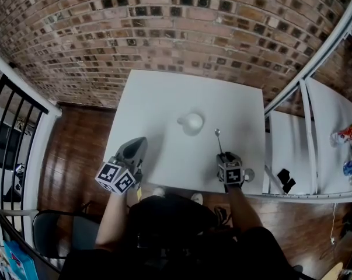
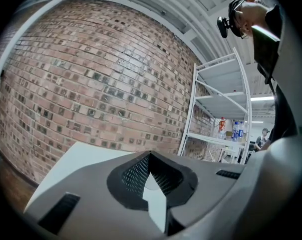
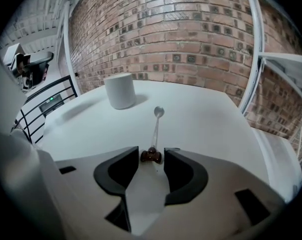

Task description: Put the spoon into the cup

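Note:
A white cup (image 1: 191, 122) (image 3: 119, 90) stands upright near the middle of the white table (image 1: 164, 98). A thin metal spoon (image 1: 219, 139) (image 3: 156, 129) lies flat to its right, bowl towards the far wall and a brown knob at its near end. My right gripper (image 1: 224, 155) (image 3: 151, 151) points down at the table, open, with that brown knob between its fingertips and a small gap on each side. My left gripper (image 1: 142, 140) (image 2: 149, 155) hovers level at the table's near left, shut and holding nothing.
A brick wall (image 1: 181, 34) runs behind the table. A white metal shelf (image 1: 316, 127) stands to the right with bottles (image 1: 346, 135) and a black object (image 1: 285, 179) on it. A black railing (image 1: 12, 115) and a chair (image 1: 53, 232) are on the left.

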`<control>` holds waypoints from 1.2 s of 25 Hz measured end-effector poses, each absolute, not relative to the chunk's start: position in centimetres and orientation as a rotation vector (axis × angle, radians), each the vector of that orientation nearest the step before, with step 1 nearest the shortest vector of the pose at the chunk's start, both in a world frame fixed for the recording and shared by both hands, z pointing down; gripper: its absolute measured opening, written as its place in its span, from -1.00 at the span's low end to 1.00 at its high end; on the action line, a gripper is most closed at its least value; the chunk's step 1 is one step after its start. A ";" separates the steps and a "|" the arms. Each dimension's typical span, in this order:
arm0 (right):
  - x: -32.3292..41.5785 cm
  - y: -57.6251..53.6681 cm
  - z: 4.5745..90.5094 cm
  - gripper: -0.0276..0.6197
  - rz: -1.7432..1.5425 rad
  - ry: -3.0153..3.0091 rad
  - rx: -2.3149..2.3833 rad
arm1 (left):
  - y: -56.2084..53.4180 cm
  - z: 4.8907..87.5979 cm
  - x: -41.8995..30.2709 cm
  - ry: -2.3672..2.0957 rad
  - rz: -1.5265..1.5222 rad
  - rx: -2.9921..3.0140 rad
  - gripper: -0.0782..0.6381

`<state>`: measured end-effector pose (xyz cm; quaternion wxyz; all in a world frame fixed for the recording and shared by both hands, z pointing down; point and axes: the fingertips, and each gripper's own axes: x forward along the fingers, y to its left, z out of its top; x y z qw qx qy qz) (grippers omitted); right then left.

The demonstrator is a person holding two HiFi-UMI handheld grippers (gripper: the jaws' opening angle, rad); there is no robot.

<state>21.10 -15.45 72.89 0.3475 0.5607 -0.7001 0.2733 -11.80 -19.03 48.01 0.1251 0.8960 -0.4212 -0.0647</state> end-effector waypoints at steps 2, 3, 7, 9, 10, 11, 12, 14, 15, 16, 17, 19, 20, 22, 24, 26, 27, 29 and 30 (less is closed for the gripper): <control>21.0 -15.3 72.7 -0.51 0.701 -1.808 1.432 | -19.0 48.0 -11.6 -1.221 -0.190 2.614 -0.77; 20.8 -15.4 72.5 -0.52 0.695 -1.810 1.424 | -19.0 48.0 -11.6 -1.219 -0.193 2.615 -0.77; 20.9 -15.2 72.1 -0.52 0.665 -1.801 1.397 | -18.9 47.9 -11.6 -1.215 -0.192 2.623 -0.77; 21.1 -15.4 71.3 -0.52 0.631 -1.813 1.418 | -18.9 47.7 -11.8 -1.216 -0.197 2.623 -0.77; 21.3 -15.6 70.7 -0.52 0.615 -1.824 1.437 | -18.9 47.7 -11.9 -1.217 -0.200 2.623 -0.77; 21.4 -15.9 70.0 -0.52 0.598 -1.836 1.457 | -19.0 47.6 -12.0 -1.217 -0.203 2.626 -0.77; 21.6 -16.2 69.3 -0.52 0.582 -1.847 1.473 | -19.1 47.5 -11.9 -1.215 -0.206 2.630 -0.77; 22.0 -16.8 67.6 -0.52 0.550 -1.864 1.506 | -19.3 47.3 -11.7 -1.206 -0.213 2.641 -0.77; 22.3 -17.2 66.7 -0.52 0.532 -1.875 1.525 | -19.3 47.1 -11.6 -1.202 -0.218 2.646 -0.77; 22.5 -17.5 65.7 -0.52 0.512 -1.886 1.547 | -19.4 47.0 -11.4 -1.200 -0.222 2.650 -0.77; 22.7 -17.8 64.7 -0.52 0.489 -1.901 1.570 | -19.4 46.9 -11.3 -1.197 -0.226 2.655 -0.77; 23.1 -18.5 62.2 -0.52 0.434 -1.936 1.618 | -19.5 46.6 -11.0 -1.193 -0.232 2.665 -0.77; 23.3 -18.9 60.9 -0.52 0.404 -1.957 1.643 | -19.6 46.5 -10.8 -1.190 -0.234 2.671 -0.77; 23.4 -19.6 57.9 -0.52 0.339 -2.003 1.695 | -19.9 46.0 -10.6 -1.185 -0.240 2.685 -0.77; 23.3 -20.1 55.0 -0.52 0.275 -2.051 1.733 | -20.1 45.4 -10.5 -1.185 -0.252 2.698 -0.77; 23.0 -20.4 52.3 -0.52 0.212 -2.097 1.756 | -20.3 44.8 -10.6 -1.191 -0.266 2.706 -0.77; 22.7 -20.5 51.0 -0.52 0.180 -2.119 1.766 | -20.3 44.6 -10.6 -1.195 -0.273 2.708 -0.77; 22.2 -20.7 48.9 -0.52 0.122 -2.160 1.776 | -20.4 44.2 -10.8 -1.205 -0.289 2.709 -0.77; 21.9 -20.8 48.0 -0.52 0.095 -2.178 1.772 | -20.5 44.0 -10.9 -1.210 -0.295 2.709 -0.77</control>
